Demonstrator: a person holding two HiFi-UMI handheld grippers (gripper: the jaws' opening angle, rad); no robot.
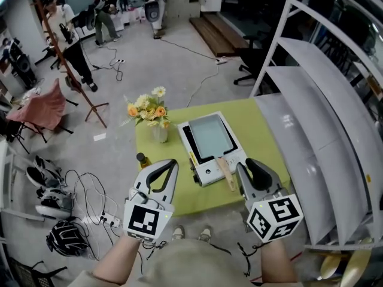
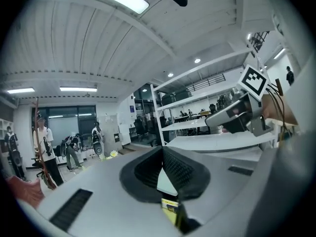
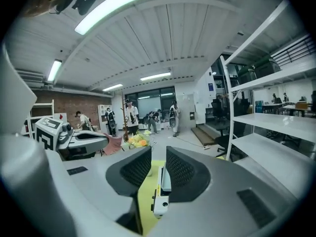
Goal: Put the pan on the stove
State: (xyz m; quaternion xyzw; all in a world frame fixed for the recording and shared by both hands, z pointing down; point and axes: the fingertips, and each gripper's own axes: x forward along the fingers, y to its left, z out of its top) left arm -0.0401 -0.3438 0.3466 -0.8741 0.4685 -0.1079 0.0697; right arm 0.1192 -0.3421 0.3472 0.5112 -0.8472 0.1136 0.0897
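Observation:
A white tabletop stove (image 1: 206, 171) stands on the green table (image 1: 251, 124). A square grey pan (image 1: 210, 135) with a wooden handle (image 1: 227, 173) rests on top of it, handle toward me. My left gripper (image 1: 172, 164) hovers over the table's near edge, left of the stove, with its jaws shut and nothing in them (image 2: 162, 154). My right gripper (image 1: 244, 165) is just right of the handle, not touching it. Its jaws stand a narrow gap apart and hold nothing (image 3: 158, 162). Through that gap I see the stove (image 3: 159, 201) and the pan (image 3: 166, 179).
A vase of yellow and white flowers (image 1: 157, 121) stands at the table's far left, a small dark bottle (image 1: 142, 159) at its left edge. White shelving (image 1: 311, 130) flanks the table's right side. Cables, bags and shoes lie on the floor at left; people stand far back.

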